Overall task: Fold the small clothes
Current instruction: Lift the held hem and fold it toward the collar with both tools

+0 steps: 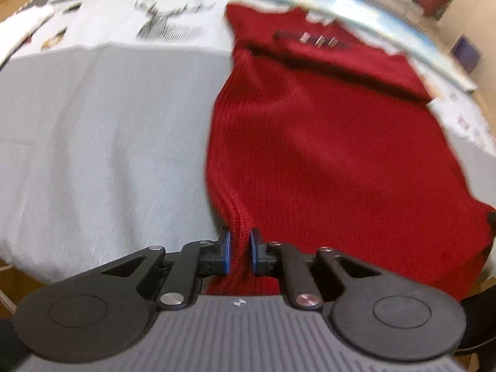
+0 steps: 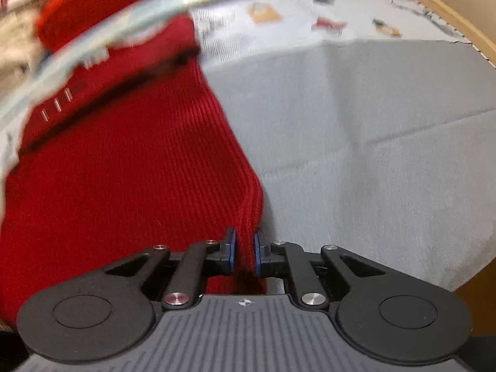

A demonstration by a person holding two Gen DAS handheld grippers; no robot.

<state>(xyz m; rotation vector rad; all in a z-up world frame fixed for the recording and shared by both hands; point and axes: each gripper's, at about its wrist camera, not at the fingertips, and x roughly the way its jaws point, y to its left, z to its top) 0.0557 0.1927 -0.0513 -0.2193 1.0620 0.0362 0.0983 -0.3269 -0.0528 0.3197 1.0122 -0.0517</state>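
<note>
A red ribbed knit garment [image 1: 325,142] lies spread on a grey cloth, with a dark band and small metal bars near its far end. My left gripper [image 1: 240,252] is shut on the garment's near left edge, the knit bunched between the blue pads. In the right wrist view the same red garment [image 2: 117,170] fills the left half. My right gripper [image 2: 245,252] is shut on its near right edge, a fold of knit pinched between the pads. Both held edges are drawn up toward the cameras.
The grey cloth [image 1: 102,142] covers the table [image 2: 372,142], with creases in it. A printed cloth with small pictures [image 2: 325,24] lies at the far side. A pale curved edge [image 1: 387,28] crosses the far end of the garment. A wooden rim [image 2: 449,12] borders the right.
</note>
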